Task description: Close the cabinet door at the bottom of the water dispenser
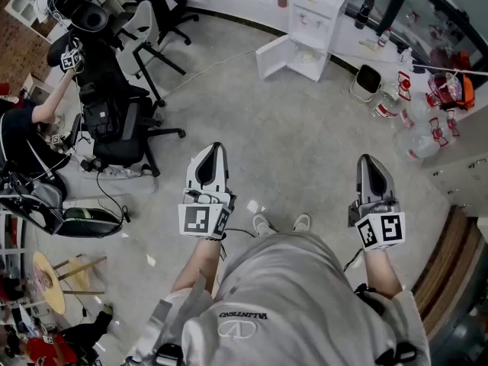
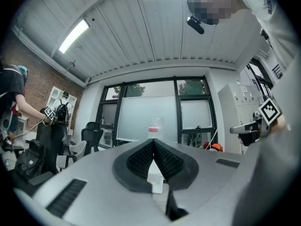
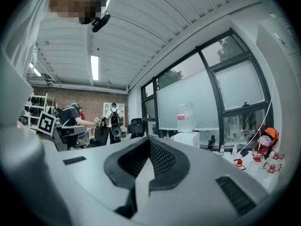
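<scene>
Now we stand on the grey floor (image 1: 305,143), well apart from the water dispenser (image 1: 319,17), which is at the far side of the room, in front of the windows. Its bottom cabinet door (image 1: 272,58) is open: it is swung out to the left of the white body, so the lower compartment shows. We hold both tools about level in front of us, pointing toward the dispenser. The left gripper (image 1: 216,149) has its jaws pressed together with nothing between them; in the left gripper view the dark pads (image 2: 141,160) meet at the tip. The right gripper (image 1: 365,160) is the same, jaws together and empty. Neither one touches the door. To the right of the dispenser some large clear water bottles (image 1: 418,142) lie on the floor. At our left are black office chairs (image 1: 122,124), and a person (image 1: 27,124) is beside them.
</scene>
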Tool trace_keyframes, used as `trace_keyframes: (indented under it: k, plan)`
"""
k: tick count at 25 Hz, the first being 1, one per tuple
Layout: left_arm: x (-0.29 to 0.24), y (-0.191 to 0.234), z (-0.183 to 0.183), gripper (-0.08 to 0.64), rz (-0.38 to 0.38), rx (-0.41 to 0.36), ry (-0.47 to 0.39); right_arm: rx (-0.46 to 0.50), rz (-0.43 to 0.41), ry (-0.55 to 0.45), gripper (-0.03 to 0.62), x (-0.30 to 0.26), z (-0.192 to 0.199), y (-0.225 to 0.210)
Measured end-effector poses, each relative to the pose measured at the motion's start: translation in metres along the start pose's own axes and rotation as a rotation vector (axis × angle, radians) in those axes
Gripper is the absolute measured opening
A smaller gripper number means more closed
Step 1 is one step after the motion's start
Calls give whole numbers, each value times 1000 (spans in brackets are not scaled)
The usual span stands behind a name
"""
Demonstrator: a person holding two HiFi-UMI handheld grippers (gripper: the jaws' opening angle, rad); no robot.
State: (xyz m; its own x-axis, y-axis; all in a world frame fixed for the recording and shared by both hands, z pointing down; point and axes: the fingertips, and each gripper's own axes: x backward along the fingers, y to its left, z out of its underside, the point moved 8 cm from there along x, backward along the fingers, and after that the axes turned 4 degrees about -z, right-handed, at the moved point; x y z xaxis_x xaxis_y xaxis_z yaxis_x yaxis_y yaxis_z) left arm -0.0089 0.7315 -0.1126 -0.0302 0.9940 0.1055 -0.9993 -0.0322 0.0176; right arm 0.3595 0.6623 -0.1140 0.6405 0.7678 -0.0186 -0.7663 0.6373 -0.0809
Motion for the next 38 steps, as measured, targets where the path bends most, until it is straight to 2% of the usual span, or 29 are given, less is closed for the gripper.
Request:
trace_keyframes:
  k: [13, 19, 27, 38]
  plan:
    - [12, 41, 5, 0, 44, 7, -7, 7, -12, -2, 14, -30, 4, 50]
    - [16, 48, 16, 0, 40, 35, 15, 37, -52, 2, 14, -45, 2, 63]
    - [-8, 49, 19, 0, 54, 32, 24, 53, -101, -23, 14, -80, -1, 59]
    - [-106, 46, 26, 1, 71, 6, 42, 16, -156, -21, 14, -171, 1, 4]
